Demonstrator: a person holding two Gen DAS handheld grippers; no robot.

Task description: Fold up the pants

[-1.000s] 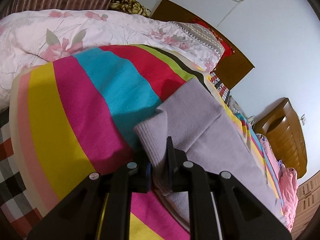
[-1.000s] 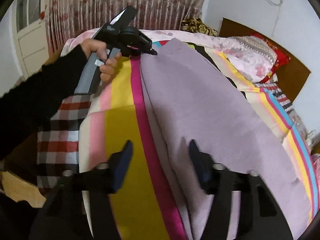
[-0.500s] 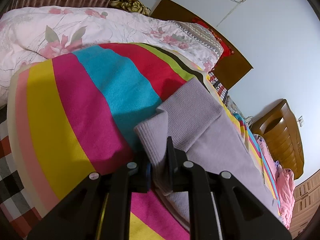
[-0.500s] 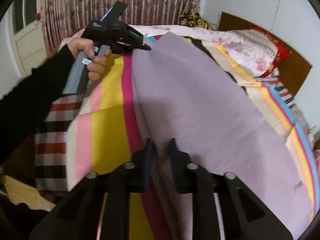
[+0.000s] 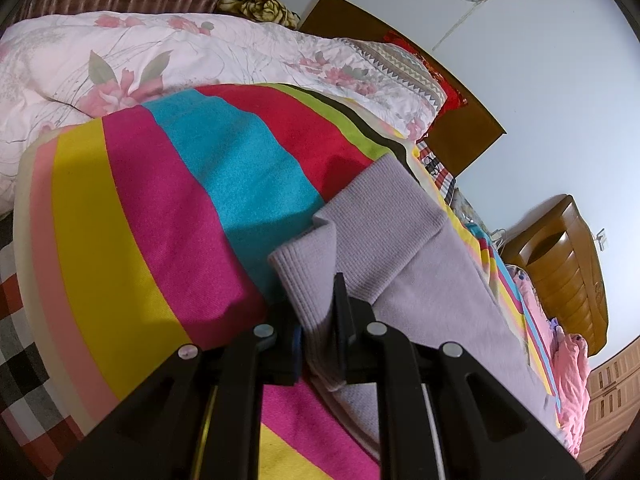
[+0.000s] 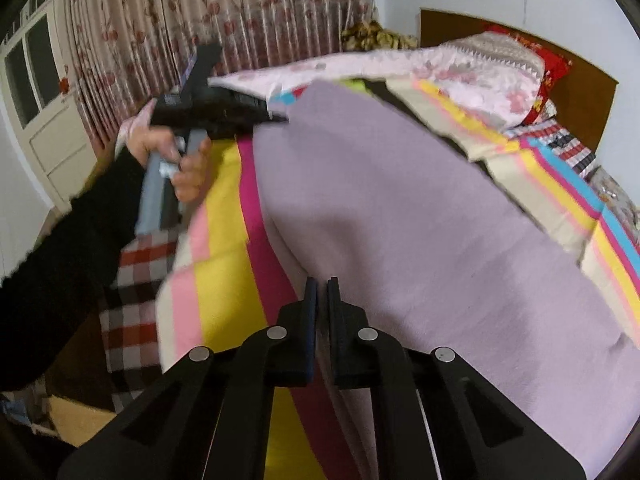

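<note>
our left gripper (image 5: 316,320) pinches the lilac pants (image 6: 400,220) cuff; our right gripper (image 6: 322,308) just closed on their edge.

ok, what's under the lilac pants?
The striped blanket lies directly under the pants, showing on both sides. Whatever is below the blanket is covered, apart from checked bedding at the edge.

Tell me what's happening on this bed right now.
A person is folding lilac pants spread over a striped blanket, with a handheld gripper in each hand. The left gripper is clamped on the ribbed end of the pants. The right gripper has just closed on the near edge of the fabric. Both ends are now gripped; no fold has been made yet.
</note>
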